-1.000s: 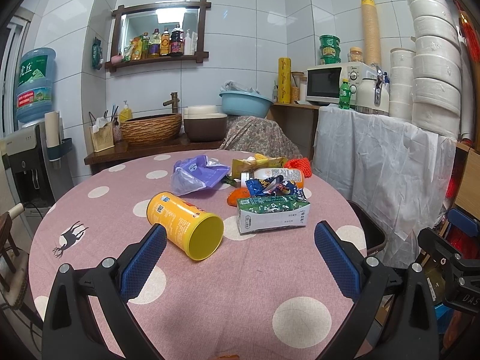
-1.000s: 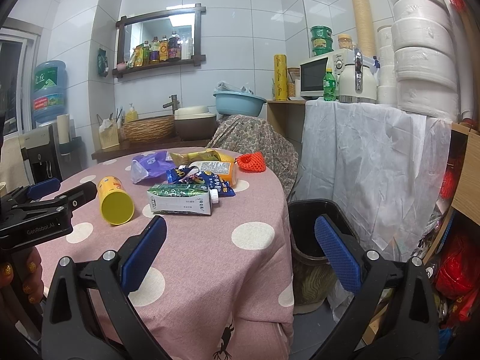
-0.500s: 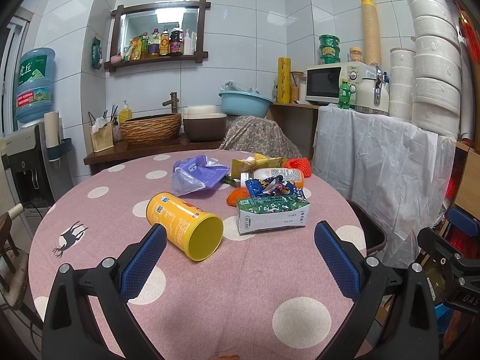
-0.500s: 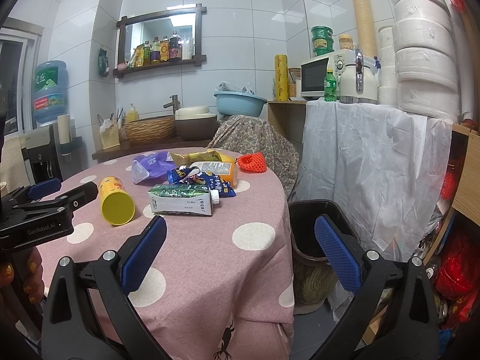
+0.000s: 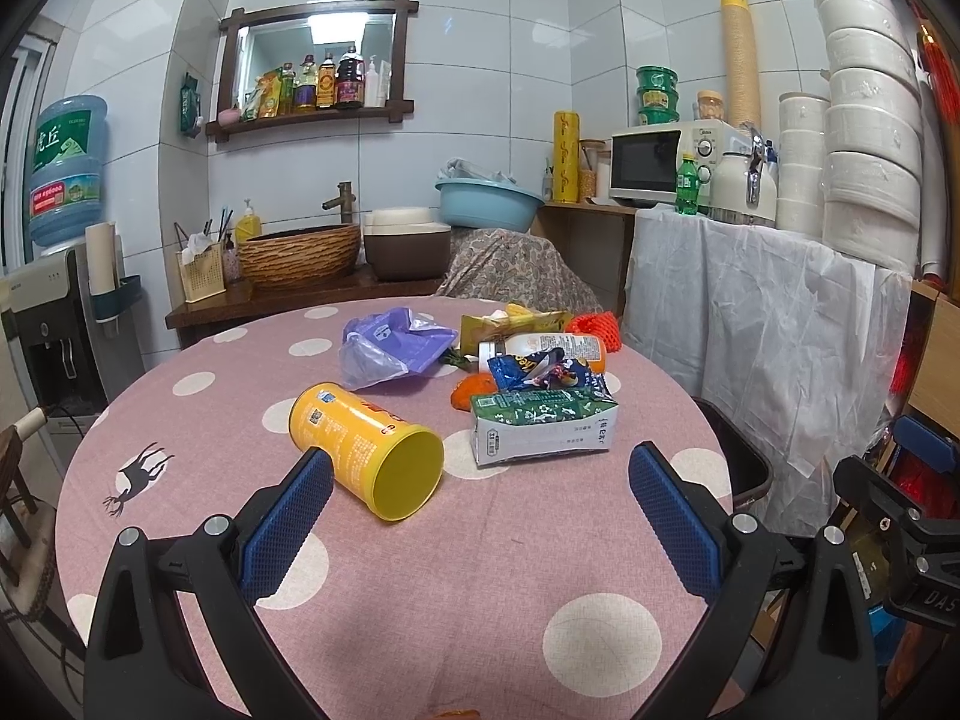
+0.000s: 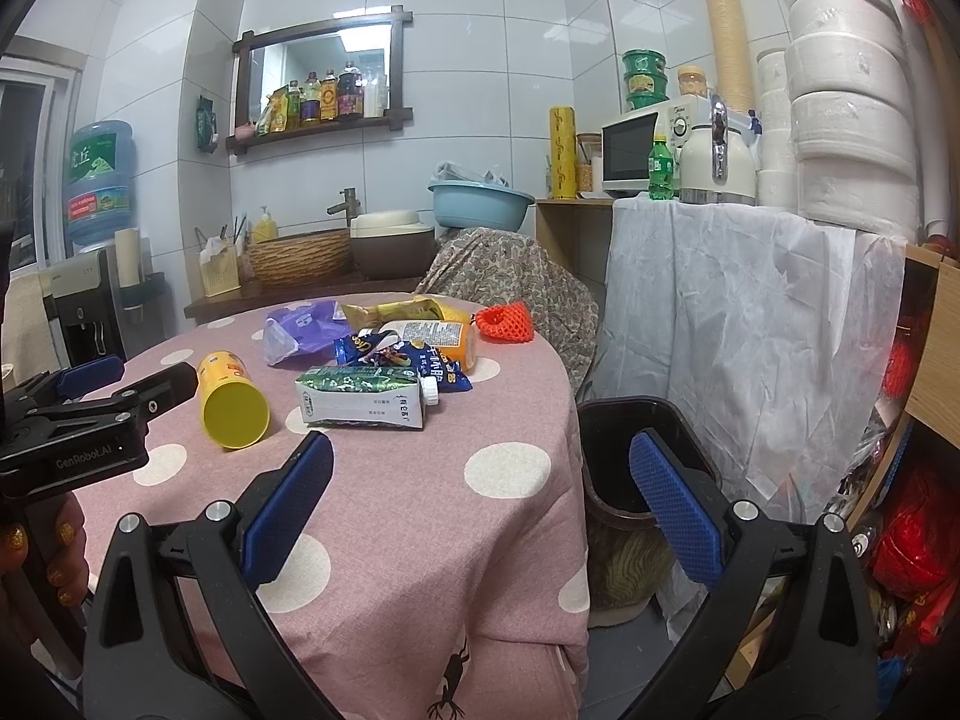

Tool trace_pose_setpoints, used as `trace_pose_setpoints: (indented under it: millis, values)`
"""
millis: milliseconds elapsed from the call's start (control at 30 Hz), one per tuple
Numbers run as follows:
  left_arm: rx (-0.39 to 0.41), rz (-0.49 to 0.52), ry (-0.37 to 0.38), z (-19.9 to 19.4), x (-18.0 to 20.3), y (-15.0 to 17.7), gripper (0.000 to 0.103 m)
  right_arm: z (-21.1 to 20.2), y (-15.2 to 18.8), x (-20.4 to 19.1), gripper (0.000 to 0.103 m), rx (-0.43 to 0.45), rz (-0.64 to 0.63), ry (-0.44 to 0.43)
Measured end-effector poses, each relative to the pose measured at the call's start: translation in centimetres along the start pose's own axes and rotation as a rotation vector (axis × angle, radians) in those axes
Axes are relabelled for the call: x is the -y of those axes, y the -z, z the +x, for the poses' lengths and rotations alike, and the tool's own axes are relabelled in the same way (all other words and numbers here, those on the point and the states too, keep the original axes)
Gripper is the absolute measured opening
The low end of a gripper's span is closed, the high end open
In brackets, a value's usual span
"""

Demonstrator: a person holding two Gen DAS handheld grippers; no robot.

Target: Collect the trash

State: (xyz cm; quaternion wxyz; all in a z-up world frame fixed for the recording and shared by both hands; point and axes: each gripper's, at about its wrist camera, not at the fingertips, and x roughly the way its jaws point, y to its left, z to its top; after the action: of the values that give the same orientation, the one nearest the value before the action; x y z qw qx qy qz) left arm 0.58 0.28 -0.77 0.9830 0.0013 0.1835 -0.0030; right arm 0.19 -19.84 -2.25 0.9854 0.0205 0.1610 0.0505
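Trash lies on a round pink dotted table [image 5: 420,588]: a yellow can [image 5: 366,450] on its side, a green-and-white carton [image 5: 543,429], a blue snack bag [image 5: 543,372], a purple plastic bag [image 5: 390,345], an orange-capped bottle [image 5: 540,345] and red net [image 5: 594,324]. My left gripper [image 5: 480,480] is open and empty, just short of the can and carton. My right gripper [image 6: 480,474] is open and empty over the table's right edge; the carton [image 6: 360,399] and can [image 6: 231,402] lie ahead to its left. A black bin [image 6: 636,468] stands beside the table.
A white-draped counter [image 6: 750,312] with a microwave [image 5: 660,165] and stacked white tubs [image 6: 852,96] is on the right. A wooden sink shelf [image 5: 300,294] with a basket is behind. A water dispenser [image 5: 54,276] stands at the left. Red bags [image 6: 912,540] sit at the lower right.
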Motion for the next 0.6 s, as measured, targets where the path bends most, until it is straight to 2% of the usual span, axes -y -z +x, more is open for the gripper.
trace_pose_setpoints:
  millis: [600]
  values:
    - [-0.006, 0.002, 0.002, 0.06, 0.27, 0.23, 0.098, 0.58, 0.69, 0.28, 0.098, -0.014, -0.012, -0.003]
